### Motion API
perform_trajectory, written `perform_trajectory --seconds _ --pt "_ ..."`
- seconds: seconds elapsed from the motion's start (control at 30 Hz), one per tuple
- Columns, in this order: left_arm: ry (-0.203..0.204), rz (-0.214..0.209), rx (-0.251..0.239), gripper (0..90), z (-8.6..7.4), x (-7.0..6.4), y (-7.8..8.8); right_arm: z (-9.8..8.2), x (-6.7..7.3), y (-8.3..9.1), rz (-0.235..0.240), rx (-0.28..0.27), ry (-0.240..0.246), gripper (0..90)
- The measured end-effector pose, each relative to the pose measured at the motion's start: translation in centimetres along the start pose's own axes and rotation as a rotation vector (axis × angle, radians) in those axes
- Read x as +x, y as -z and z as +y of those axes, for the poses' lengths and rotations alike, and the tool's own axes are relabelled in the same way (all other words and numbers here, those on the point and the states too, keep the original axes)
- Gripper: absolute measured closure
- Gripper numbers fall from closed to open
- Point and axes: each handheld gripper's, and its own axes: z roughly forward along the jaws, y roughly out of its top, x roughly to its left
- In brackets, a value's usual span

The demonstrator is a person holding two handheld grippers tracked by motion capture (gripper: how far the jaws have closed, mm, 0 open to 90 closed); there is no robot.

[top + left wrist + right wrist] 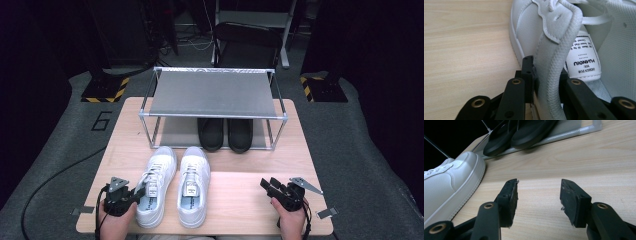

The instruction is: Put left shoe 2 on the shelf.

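Two tongs differ: left tongs (546, 82) pinch the left white sneaker's (156, 187) heel collar for lifting, right tongs (539, 200) gape empty near the tabletop's (240, 200) near edge.

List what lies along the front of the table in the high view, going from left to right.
Left tongs clamped on the left white sneaker's collar → left white sneaker → right white sneaker → bare wooden table → right tongs, open and empty.
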Motion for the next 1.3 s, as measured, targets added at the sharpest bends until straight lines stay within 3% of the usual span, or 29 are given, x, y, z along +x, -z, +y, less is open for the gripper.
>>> perform_trajectory --seconds 0.2,0.4,0.57,1.17,1.3 --pt "0.02 -0.017 -0.041 79.2 -0.4 0.3 0.0 0.0 -0.1 0.0 -0.003 -0.001 -0.004 48.1" --pt "0.016 -0.019 -0.037 80.8 -0.4 0.4 0.2 0.0 -0.2 0.0 -0.006 -0.001 -0.012 48.0" --pt "0.039 -0.033 -0.078 82.6 -0.8 0.7 0.2 0.0 -0.3 0.1 -0.007 -0.006 -0.02 47.9" --pt "0.065 -0.057 -0.117 82.7 -1.1 1.0 0.2 0.0 -0.7 0.1 -0.007 -0.011 -0.043 47.9" --pt "0.07 -0.052 -0.151 82.6 -1.1 0.9 0.3 0.0 -0.7 0.2 0.0 -0.015 -0.051 47.9"
